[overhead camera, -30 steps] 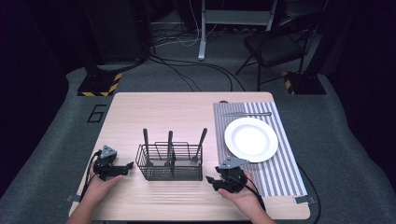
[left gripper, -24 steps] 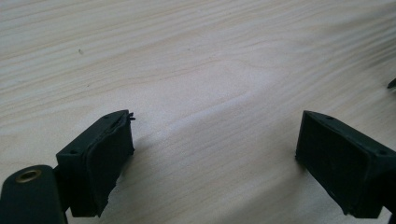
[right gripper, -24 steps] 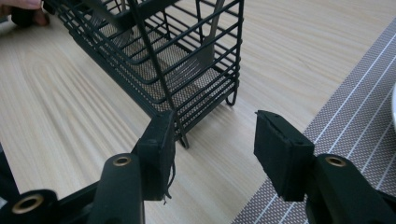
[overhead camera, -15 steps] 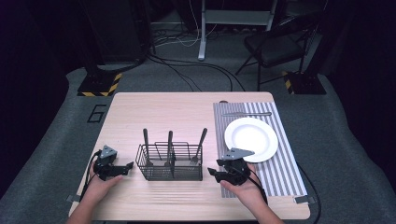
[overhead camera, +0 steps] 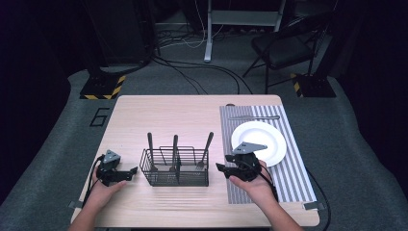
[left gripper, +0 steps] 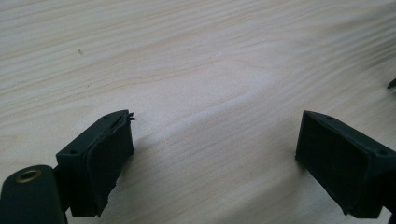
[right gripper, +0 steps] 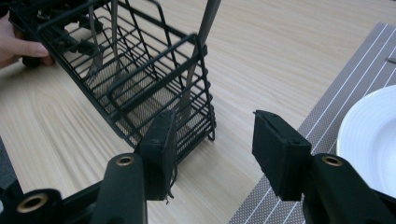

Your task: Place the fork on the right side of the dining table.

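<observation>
Cutlery basket (overhead camera: 175,166) sits mid-table with three utensils standing in it, right gripper (overhead camera: 226,169) hovering half spread and empty just beside its nearest fork (right gripper: 196,60), left gripper (overhead camera: 126,172) spread wide over bare table (left gripper: 196,56) — a careless approach could snag the wire and tip everything.

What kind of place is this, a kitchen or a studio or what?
Likely a recording studio or lab, not a kitchen: dark surroundings, cables across the grey floor, hazard-striped stand bases, and a lone wooden table numbered six.
</observation>
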The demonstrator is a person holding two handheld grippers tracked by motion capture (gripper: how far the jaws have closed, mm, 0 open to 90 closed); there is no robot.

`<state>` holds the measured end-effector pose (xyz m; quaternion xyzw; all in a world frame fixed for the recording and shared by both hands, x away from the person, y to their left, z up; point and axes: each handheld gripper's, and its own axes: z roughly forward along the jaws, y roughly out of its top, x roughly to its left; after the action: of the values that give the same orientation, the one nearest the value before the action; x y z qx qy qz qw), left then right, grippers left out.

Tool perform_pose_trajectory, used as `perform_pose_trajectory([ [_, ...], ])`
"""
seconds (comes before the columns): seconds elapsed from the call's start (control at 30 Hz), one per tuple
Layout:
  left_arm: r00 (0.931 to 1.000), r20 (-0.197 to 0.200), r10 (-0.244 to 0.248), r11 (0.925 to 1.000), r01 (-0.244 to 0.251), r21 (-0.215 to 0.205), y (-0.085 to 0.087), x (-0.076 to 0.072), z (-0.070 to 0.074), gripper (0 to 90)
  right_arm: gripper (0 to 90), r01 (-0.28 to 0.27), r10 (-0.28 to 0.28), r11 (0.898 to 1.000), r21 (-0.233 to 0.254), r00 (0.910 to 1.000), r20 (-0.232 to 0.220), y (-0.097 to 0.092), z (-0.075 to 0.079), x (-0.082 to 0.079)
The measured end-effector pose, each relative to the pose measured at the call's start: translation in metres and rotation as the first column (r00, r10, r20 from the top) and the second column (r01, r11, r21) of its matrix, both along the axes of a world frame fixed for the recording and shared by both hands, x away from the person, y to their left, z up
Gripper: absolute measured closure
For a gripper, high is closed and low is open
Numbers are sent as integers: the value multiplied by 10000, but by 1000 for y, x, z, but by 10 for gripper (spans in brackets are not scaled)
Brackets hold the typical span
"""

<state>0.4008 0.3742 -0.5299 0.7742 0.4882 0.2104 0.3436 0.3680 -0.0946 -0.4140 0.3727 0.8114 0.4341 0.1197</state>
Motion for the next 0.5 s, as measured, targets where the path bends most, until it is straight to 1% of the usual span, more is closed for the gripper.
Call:
perform_pose_trajectory([
  [0.17, 10000, -23, -17, 10000, 17, 20, 0, 0, 0, 107, 516, -46, 46, 10000, -29, 9998, 206, 1, 9, 5],
  [0.23, 10000, -18, -13, 10000, 13, 10, 0, 0, 0, 108, 529, -38, 39, 10000, -34, 9997, 224, 2, 13, 7],
  [0.3, 10000, -17, -10, 10000, 10, 12, 0, 0, 0, 108, 549, -109, 108, 9999, 83, 9998, 143, 4, 17, 11],
  [0.5, 10000, -27, -19, 10000, 19, 16, 0, 0, 0, 108, 557, -165, 162, 9998, 103, 9996, 242, 7, 24, 19],
])
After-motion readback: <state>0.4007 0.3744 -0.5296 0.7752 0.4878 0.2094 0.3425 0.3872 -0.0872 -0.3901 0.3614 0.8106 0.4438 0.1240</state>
